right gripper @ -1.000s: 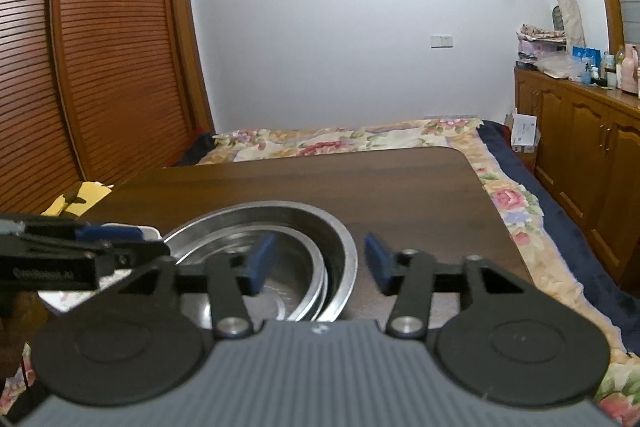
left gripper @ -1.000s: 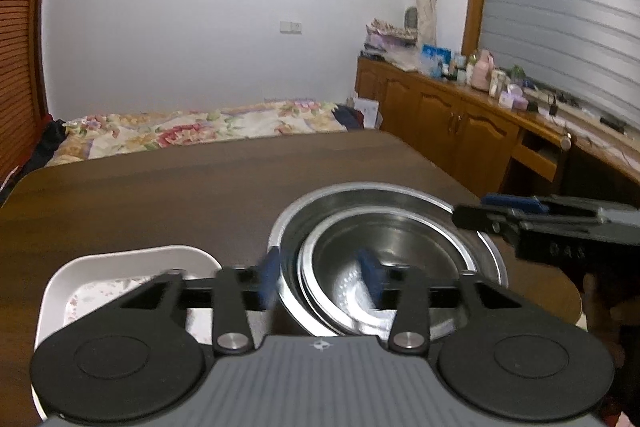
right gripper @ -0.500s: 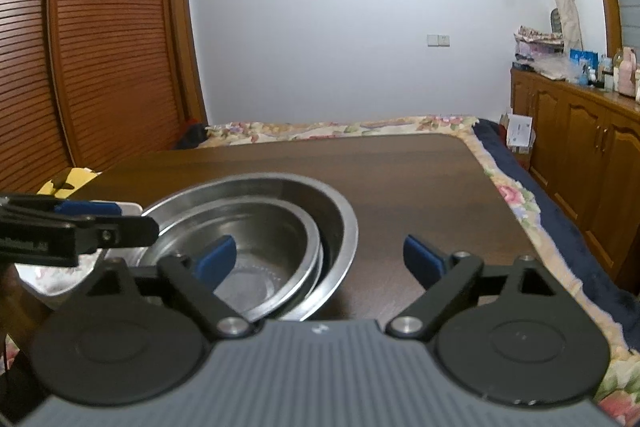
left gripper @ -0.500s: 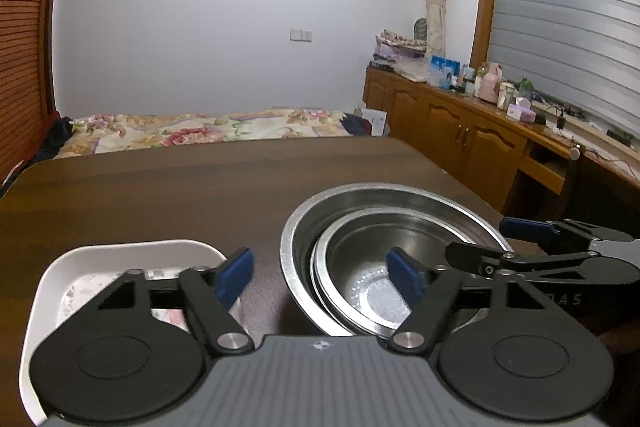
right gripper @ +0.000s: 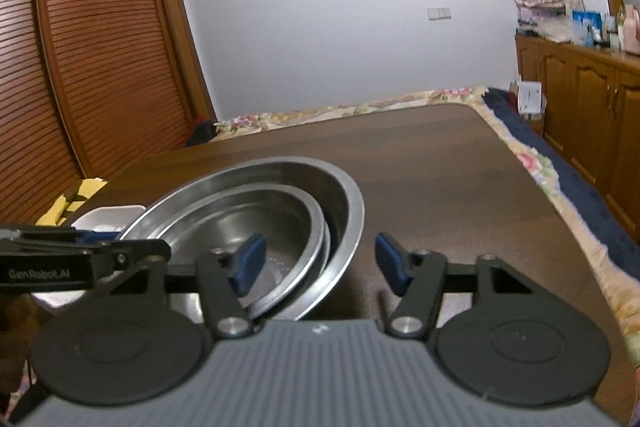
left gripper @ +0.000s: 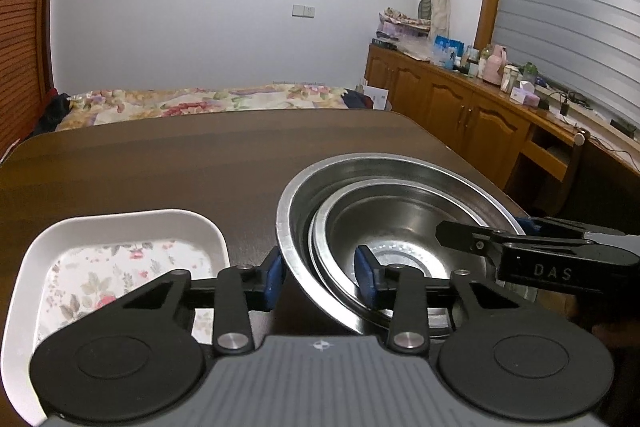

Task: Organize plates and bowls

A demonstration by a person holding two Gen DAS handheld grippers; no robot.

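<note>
On the dark wooden table (left gripper: 160, 163), two metal bowls are seen stacked, the small bowl (left gripper: 404, 227) sitting inside the big bowl (left gripper: 304, 195). Closest to the left camera, the left gripper (left gripper: 320, 277) is held with its blue pads spread, one on each side of the big bowl's rim at 6 o'clock; no squeeze can be seen. At 8 o'clock from the bowls, a white flowered plate (left gripper: 120, 227) is laid just beside them. The right gripper (right gripper: 320, 263) is held spread too, around the rims on the bowls' other side. Farther off, at 12 o'clock, a flowered bed (left gripper: 200, 99) is seen.
</note>
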